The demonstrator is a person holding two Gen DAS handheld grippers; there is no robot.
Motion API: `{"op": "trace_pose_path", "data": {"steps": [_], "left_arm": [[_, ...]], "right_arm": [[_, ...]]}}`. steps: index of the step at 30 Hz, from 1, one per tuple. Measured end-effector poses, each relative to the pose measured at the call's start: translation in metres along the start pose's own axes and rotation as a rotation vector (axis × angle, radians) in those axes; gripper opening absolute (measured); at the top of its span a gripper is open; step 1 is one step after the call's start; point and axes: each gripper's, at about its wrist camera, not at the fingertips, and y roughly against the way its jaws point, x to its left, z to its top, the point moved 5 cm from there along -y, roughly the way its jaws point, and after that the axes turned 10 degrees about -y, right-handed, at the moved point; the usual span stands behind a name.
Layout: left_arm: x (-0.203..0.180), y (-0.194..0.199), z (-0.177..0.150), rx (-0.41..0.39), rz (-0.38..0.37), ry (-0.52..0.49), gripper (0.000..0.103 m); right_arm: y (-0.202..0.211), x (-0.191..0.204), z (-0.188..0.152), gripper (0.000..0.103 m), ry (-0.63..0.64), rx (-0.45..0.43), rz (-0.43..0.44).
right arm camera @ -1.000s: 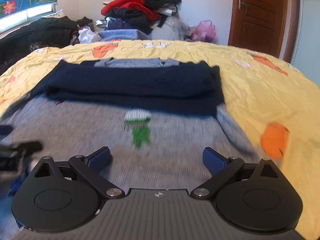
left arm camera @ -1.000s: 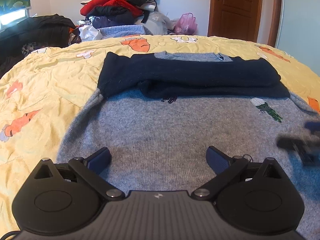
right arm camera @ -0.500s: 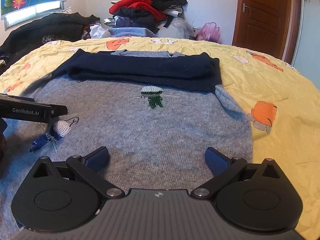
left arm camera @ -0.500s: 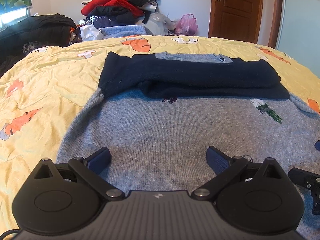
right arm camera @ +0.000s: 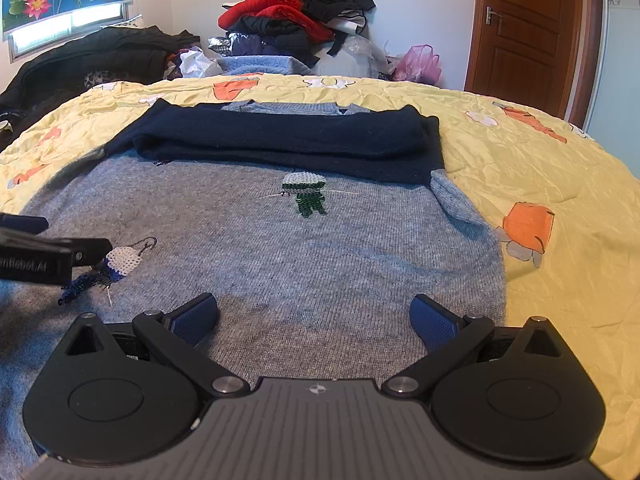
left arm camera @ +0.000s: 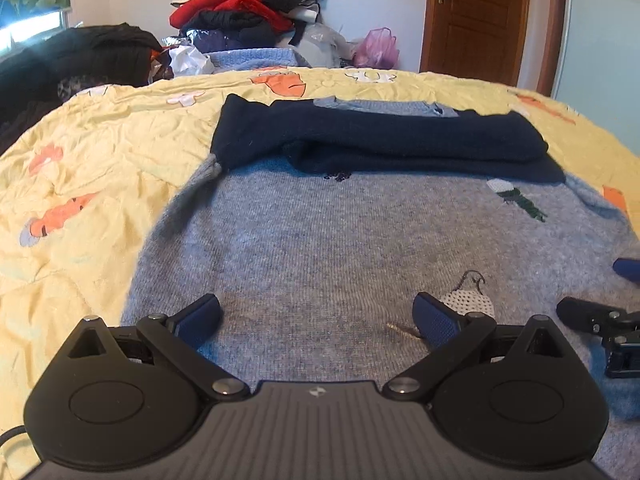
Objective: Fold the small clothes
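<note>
A grey knitted sweater [left arm camera: 340, 248] [right arm camera: 280, 248] lies flat on the yellow bedspread [left arm camera: 100, 168] [right arm camera: 560, 168]. Its navy sleeves [left arm camera: 380, 144] [right arm camera: 288, 140] are folded across the chest at the far end. Small beaded figures decorate the body: a green one [right arm camera: 306, 194] and a white one [left arm camera: 468, 300] [right arm camera: 126, 260]. My left gripper [left arm camera: 318, 318] hovers open low over the hem, nothing between its fingers. My right gripper [right arm camera: 314, 318] is open over the hem further right, empty. Each gripper shows at the edge of the other's view: the right one [left arm camera: 600, 320], the left one [right arm camera: 52, 258].
A tall pile of red, black and blue clothes [left arm camera: 248, 12] [right arm camera: 296, 16] stands beyond the far end of the bed. Dark garments [left arm camera: 80, 60] [right arm camera: 100, 60] lie at the left. A pink bag [right arm camera: 418, 64] and a wooden door [right arm camera: 524, 28] are at the right.
My right gripper swung right and settled beside the left one over the hem. The left gripper shifted slightly, bringing the white beaded figure into its view. Both stayed open.
</note>
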Motion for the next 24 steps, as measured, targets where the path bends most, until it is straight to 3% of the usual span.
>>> {"op": "trace_pose_path", "data": {"steps": [7,13,19,24], "left_arm": [[-0.0023,0.0004,0.0009,0.005,0.014,-0.007,0.103],[-0.0023,0.0005,0.0006,0.004,0.016,-0.009,0.103],[-0.0020,0.0000,0.0007,0.004,0.014,-0.008,0.103],[-0.0020,-0.0005,0.0009,0.004,0.012,-0.009,0.103]], "right_arm": [[0.0002,0.0005,0.0001,0.103,0.004,0.005,-0.002],[-0.0009,0.0027,0.0050,0.103,0.054,0.061,0.008],[-0.0034,-0.0036,0.0044,0.103,0.093,0.037,0.087],[0.0033,-0.0005,0.0016,0.103,0.041,0.043,0.033]]}}
